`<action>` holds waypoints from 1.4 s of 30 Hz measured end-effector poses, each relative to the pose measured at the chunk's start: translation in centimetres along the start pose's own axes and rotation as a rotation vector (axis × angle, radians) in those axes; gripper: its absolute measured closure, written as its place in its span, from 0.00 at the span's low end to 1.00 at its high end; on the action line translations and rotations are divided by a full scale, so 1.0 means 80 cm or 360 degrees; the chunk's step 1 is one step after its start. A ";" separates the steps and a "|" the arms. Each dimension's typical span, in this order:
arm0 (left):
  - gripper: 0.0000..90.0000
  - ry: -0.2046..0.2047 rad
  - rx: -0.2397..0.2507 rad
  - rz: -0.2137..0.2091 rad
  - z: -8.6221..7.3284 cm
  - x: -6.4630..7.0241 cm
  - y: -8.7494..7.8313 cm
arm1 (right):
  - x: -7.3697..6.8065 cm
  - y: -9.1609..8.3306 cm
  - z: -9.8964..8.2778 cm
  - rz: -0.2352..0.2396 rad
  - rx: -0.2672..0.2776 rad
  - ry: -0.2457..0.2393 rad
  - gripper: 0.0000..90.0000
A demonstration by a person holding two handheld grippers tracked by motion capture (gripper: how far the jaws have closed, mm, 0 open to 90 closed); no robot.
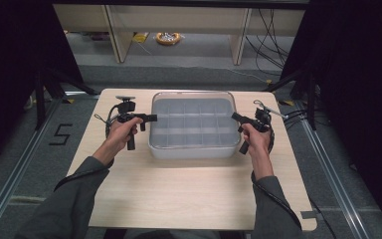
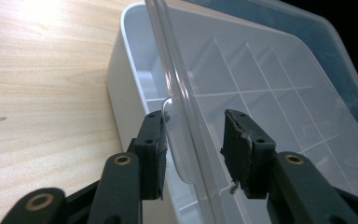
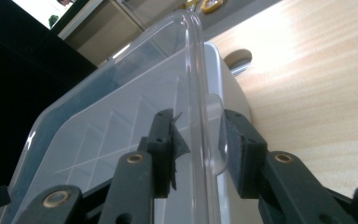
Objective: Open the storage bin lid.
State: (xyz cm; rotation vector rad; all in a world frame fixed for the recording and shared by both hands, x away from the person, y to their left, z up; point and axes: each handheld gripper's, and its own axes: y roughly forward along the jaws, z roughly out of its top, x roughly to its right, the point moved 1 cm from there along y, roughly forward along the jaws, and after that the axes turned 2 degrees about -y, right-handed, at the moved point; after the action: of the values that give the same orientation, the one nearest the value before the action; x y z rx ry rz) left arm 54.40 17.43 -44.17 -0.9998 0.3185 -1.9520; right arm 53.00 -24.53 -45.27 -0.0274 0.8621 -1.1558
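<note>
Box [image 1: 194,149] sits mid-desk [image 1: 179,194], long axis left-right. Your left gripper [image 2: 193,149] and right gripper [image 3: 198,147] each straddle the clear lid's [image 1: 194,95] end tab, jaws narrowed around it. Lift both evenly, straight up.

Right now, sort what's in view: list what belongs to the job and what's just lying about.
In the job: clear lid, white compartment box, left gripper, right gripper, both set at the lid's edge tabs.
Lying about: yellow roll and cables on the floor.
</note>
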 end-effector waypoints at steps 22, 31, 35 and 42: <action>0.69 0.0047 0.0119 -0.0066 0.002 0.026 -0.047 | -0.031 -0.045 0.011 0.0091 0.0032 0.0026 0.74; 0.69 0.0132 0.0120 -0.0110 -0.008 0.033 -0.066 | -0.033 -0.068 0.003 0.0122 0.0070 -0.0055 0.75; 0.69 0.0150 0.0134 -0.0107 -0.013 0.035 -0.074 | -0.039 -0.076 -0.004 0.0136 0.0059 -0.0016 0.75; 0.69 0.0189 0.0168 -0.0119 -0.024 0.035 -0.093 | -0.046 -0.090 -0.017 0.0181 0.0065 -0.0042 0.75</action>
State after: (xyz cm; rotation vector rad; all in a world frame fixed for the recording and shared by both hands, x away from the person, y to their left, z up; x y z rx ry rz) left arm 47.75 19.07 -39.77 -0.8403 0.2446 -2.0786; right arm 46.03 -24.16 -40.91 0.0396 0.8065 -1.0641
